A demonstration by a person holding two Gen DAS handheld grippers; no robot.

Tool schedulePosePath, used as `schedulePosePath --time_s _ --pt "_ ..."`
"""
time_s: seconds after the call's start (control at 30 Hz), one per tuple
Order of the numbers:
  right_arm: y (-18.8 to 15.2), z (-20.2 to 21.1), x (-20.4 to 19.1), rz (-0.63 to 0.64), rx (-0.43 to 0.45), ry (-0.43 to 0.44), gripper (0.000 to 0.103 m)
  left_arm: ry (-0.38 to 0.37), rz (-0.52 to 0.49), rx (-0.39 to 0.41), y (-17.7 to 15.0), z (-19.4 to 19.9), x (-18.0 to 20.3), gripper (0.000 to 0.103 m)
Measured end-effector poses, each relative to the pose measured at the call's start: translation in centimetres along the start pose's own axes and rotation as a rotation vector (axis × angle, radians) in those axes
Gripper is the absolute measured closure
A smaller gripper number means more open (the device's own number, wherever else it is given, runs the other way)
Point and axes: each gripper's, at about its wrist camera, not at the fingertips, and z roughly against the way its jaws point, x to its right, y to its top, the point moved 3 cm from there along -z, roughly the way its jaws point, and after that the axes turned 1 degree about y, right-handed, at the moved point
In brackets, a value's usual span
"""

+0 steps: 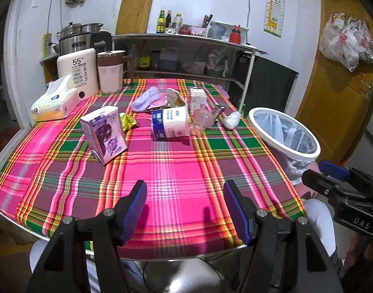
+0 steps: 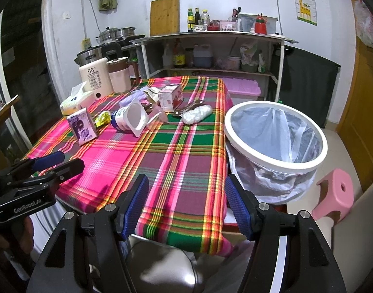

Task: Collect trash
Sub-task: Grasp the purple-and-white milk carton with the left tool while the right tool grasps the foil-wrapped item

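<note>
2 grippers hover with jaws spread wide and empty over the near edge of a plaid-covered table [image 1: 171, 171]. From the left wrist, the left gripper [image 1: 185, 210] faces scattered trash at mid-table: a purple carton [image 1: 104, 134] standing tilted, a white-and-blue tub [image 1: 170, 122] on its side, a yellow wrapper [image 1: 128, 122] half hidden behind the carton, and a clear crumpled item too blurred to identify. The right gripper [image 1: 333, 171] is cut off at the right edge. From the right wrist, the right gripper [image 2: 185, 207] reveals the tub's open mouth and the white-rimmed, bag-lined bin [image 2: 274, 134] whole, touching the table's right side, plus a pink stool [image 2: 335, 195] hidden in the other view.
</note>
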Motion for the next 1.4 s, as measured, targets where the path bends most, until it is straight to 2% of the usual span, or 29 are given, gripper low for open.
schedulePosePath --time_s 0.5,0.67,0.87,1.07,1.27,1.4 --pt "2.4 -4.7 -1.4 -0.005 -0.063 0.086 0.038 0.122 0.095 0.009 2.2 -2.8 -6.9 0.036" --pt "3.6 -6.5 -2.4 0.015 -0.076 0.134 0.038 0.134 0.107 0.011 3.2 -4.2 -9.1 0.035" --pt "4.9 -8.8 -3.7 0.059 -0.092 0.165 0.038 0.126 0.107 0.006 4.1 -5.7 -10.9 0.032" --pt "6.1 -11.1 -4.3 0.087 -0.107 0.167 0.038 0.088 0.1 -0.013 4.4 -7.2 -11.9 0.031" --pt "7.3 -13.0 -3.5 0.06 -0.119 0.156 0.038 0.038 0.105 -0.021 4.9 -8.3 -12.6 0.031" --pt "8.1 -14.1 -2.1 -0.001 -0.124 0.128 0.038 0.007 0.097 -0.01 5.1 -8.4 -12.3 0.032"
